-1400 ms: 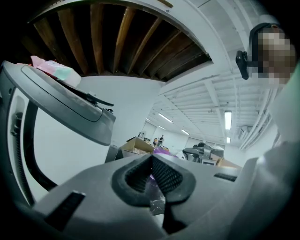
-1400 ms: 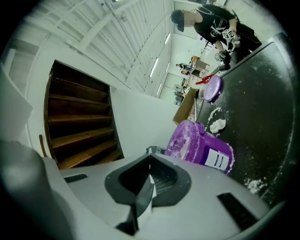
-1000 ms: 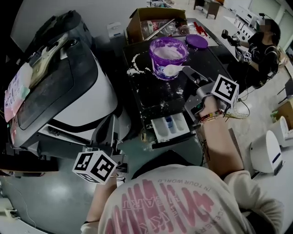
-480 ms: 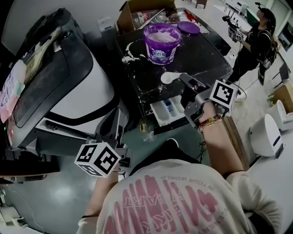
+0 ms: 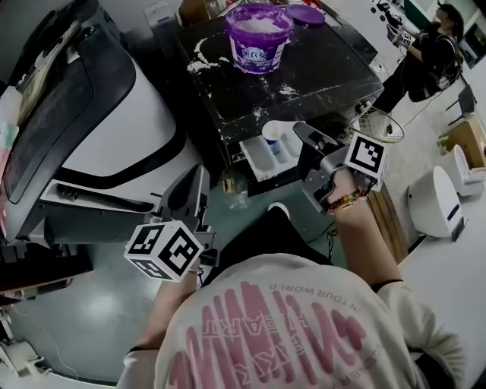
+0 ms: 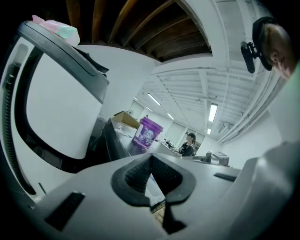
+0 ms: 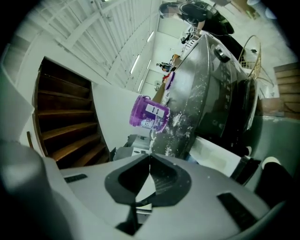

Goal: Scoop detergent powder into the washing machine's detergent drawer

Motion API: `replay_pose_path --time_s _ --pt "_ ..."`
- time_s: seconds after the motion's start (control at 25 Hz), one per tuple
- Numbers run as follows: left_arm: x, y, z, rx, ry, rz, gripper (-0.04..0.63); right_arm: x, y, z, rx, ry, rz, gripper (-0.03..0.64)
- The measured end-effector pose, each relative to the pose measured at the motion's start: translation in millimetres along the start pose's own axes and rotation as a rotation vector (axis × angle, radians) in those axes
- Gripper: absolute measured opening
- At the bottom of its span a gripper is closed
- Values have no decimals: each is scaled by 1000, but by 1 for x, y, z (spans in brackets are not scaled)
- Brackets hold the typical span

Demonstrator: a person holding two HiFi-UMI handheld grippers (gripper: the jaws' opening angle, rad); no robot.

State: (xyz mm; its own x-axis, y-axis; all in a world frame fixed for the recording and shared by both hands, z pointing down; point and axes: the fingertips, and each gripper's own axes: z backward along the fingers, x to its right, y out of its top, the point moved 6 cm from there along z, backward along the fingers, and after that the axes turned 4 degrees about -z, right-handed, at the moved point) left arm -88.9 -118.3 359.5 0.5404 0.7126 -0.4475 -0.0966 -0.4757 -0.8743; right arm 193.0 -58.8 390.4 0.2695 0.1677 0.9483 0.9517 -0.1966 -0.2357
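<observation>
Purple tub (image 5: 258,34): glossy plastic w/ grainy white powder inside. Washer top (image 5: 326,68): dark, dull, gritty w/ spilt powder. Scoop (image 5: 275,131) & detergent drawer (image 5: 254,156): smooth white plastic. Big machine (image 5: 144,129), upper left: shiny white shell, dark glossy lid. Left gripper (image 6: 150,157): matt grey plastic body, ribbed black pads (image 6: 137,174). Shirt (image 5: 288,327): soft printed cloth

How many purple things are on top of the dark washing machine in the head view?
2: the purple tub of powder near the far edge, and a purple lid behind it to the right. More may lie beyond the frame.
</observation>
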Motion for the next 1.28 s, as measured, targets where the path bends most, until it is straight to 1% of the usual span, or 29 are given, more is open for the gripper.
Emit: replay_pose_path --time_s 0.28,0.4,0.56,0.72,1.0,1.28 --pt "8 -24 -12 -39 -14 33 2 20 -13 12 -44 -42 -6 3" --pt "12 -29 -17 -34 2 44 2 23 -10 13 -73 -41 0 3" --pt "19 -26 -23 -20 33 43 2 23 3 9 -111 -18 -4 3" --pt "30 -20 -27 23 85 50 3 21 17 3 -173 -3 21 3" --pt "45 -28 -31 63 201 91 2 24 20 -15 -357 3 75 5" --pt "59 -48 -17 91 316 134 3 32 6 -29 -523 -12 211 5"
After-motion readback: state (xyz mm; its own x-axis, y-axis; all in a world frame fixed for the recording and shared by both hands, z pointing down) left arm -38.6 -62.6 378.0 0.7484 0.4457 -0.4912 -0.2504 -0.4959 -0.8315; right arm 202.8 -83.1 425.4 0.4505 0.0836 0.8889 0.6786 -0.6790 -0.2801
